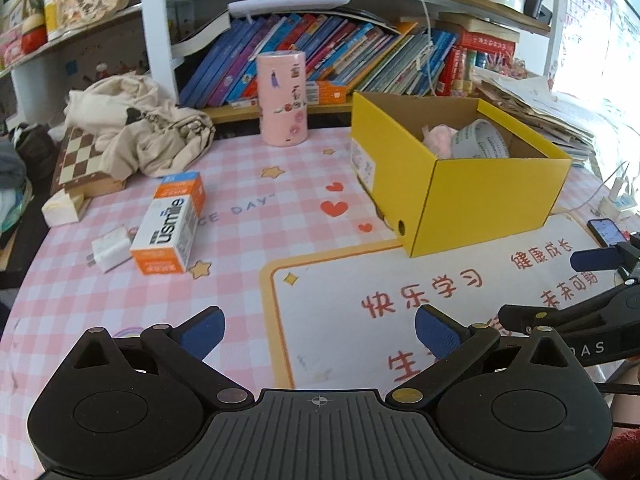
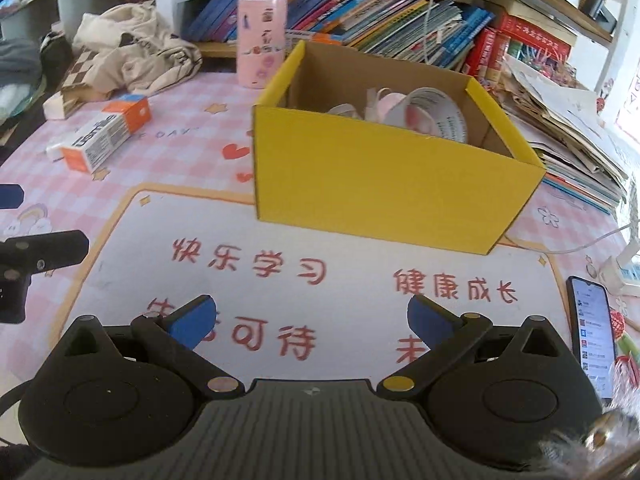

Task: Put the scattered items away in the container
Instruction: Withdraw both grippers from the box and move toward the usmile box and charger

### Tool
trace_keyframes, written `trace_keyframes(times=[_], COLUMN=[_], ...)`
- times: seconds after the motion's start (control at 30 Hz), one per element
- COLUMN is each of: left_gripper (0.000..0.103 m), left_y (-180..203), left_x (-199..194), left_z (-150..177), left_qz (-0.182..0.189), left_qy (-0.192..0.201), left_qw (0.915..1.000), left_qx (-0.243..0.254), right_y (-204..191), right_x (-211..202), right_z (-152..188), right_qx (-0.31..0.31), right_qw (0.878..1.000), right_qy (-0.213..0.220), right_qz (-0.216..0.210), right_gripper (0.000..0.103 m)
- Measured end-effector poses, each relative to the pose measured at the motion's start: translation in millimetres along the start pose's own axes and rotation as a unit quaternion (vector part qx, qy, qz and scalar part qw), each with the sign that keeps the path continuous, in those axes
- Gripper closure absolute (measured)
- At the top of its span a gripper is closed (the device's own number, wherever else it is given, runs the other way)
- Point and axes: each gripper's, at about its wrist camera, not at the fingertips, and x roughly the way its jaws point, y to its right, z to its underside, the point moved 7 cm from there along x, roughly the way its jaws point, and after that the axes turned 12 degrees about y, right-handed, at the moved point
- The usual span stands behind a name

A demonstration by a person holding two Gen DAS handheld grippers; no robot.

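Observation:
A yellow cardboard box (image 1: 480, 204) (image 2: 376, 184) stands on the pink checked desk mat, holding a grey-white tape roll (image 1: 480, 140) (image 2: 436, 116) and a pink item (image 1: 438, 138). An orange-and-white usmile box (image 1: 170, 224) (image 2: 106, 136) lies to the left, with a white charger plug (image 1: 110, 250) beside it. A pink cylinder (image 1: 282, 98) (image 2: 262, 40) stands behind. My left gripper (image 1: 320, 332) is open and empty, low over the mat. My right gripper (image 2: 312, 320) is open and empty in front of the yellow box.
A beige cloth (image 1: 136, 132) lies on a chessboard box (image 1: 80, 164) at far left. A bookshelf (image 1: 320, 60) lines the back. Stacked papers (image 2: 560, 128) sit right of the box. A phone (image 2: 592, 336) and white cable (image 2: 580, 240) lie at right.

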Motion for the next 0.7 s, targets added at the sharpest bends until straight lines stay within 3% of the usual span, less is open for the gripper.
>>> trace_keyframes(times=[0.7], left_gripper=[0.0], left_y=[-51.3], left_x=[-20.1], left_z=[16.3], left_qz=[-0.015], left_qy=[0.003], left_qw=[0.9998], left_qx=[-0.015], right_y=[-48.1], right_x=[-0.9], right_z=[-4.9], right_qx=[0.002], right_qw=[1.0], right_qy=[0.004], right_qz=[-0.009], right_gripper=[0.0])
